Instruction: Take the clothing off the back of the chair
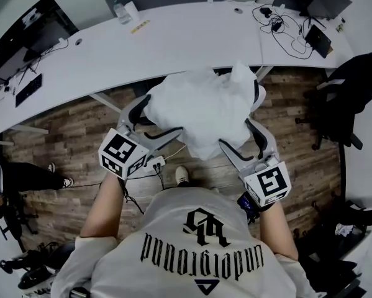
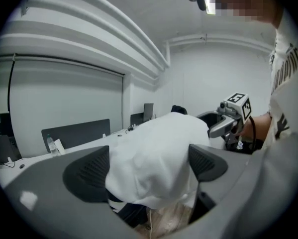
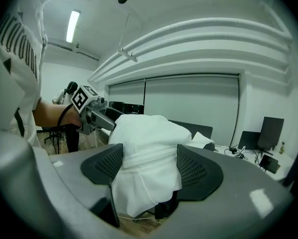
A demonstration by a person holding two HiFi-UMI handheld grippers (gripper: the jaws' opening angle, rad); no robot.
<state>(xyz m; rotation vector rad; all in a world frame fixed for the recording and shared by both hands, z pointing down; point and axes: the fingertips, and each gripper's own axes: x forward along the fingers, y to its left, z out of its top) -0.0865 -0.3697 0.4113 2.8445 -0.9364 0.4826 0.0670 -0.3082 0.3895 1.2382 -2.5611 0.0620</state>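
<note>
Over the chair (image 3: 164, 207) back the white clothing (image 1: 204, 107) hangs, hiding nearly all of that chair; we hold left tool (image 1: 154, 120) and right tool (image 1: 240, 136) wide, cloth between both, jaws unpressed.

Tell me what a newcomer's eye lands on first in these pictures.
The white garment, bunched up in the middle of the head view, stands out first against the wood floor. Next come the two claws reaching in from below, the left claw and the right claw, each open with the garment's cloth between its jaws. Beyond the garment runs a long white desk.
</note>
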